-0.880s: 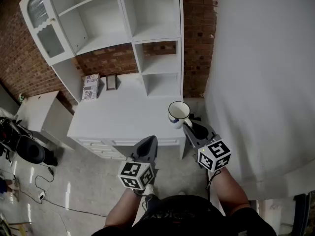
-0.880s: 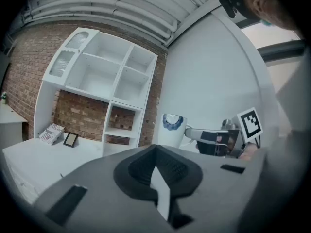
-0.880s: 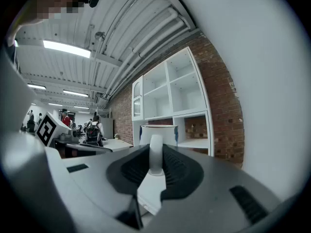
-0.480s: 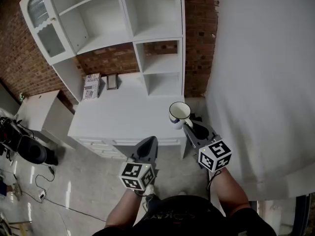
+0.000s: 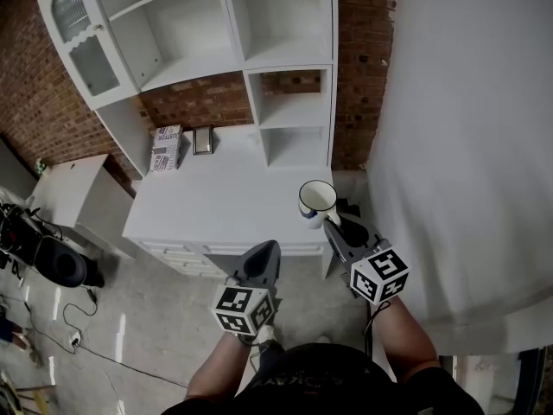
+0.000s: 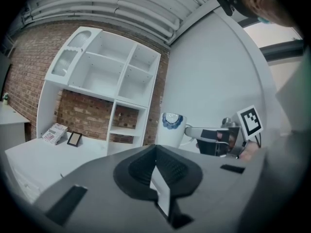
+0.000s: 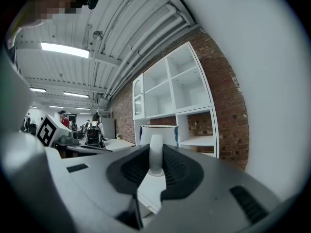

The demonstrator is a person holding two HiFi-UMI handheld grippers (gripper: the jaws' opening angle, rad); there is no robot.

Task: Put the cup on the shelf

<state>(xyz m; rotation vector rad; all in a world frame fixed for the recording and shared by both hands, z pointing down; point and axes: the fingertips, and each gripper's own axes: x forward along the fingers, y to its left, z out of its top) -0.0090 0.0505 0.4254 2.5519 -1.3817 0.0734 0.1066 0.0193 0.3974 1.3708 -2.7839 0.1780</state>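
Observation:
A white cup [image 5: 317, 201] with a blue pattern hangs upright over the right front corner of the white desk [image 5: 216, 201]. My right gripper [image 5: 329, 222] is shut on its handle [image 7: 155, 154], with the cup body [image 7: 158, 134] just beyond the jaws. The white shelf unit [image 5: 281, 54] stands at the back of the desk, and its open compartments [image 7: 194, 93] are empty. My left gripper [image 5: 265, 252] hovers in front of the desk, shut with nothing in it. The left gripper view shows the cup [image 6: 171, 128] and the right gripper [image 6: 190, 131] off to the right.
A printed box [image 5: 166, 149] and a small picture frame [image 5: 203, 139] stand at the desk's back left. A large white wall [image 5: 467, 145] rises close on the right. A low white cabinet [image 5: 73, 195] and a black object [image 5: 59, 264] with cables sit at the left.
The head view has drifted slightly, so the shelf unit sits a little further right. The cup and both grippers keep their places relative to the desk.

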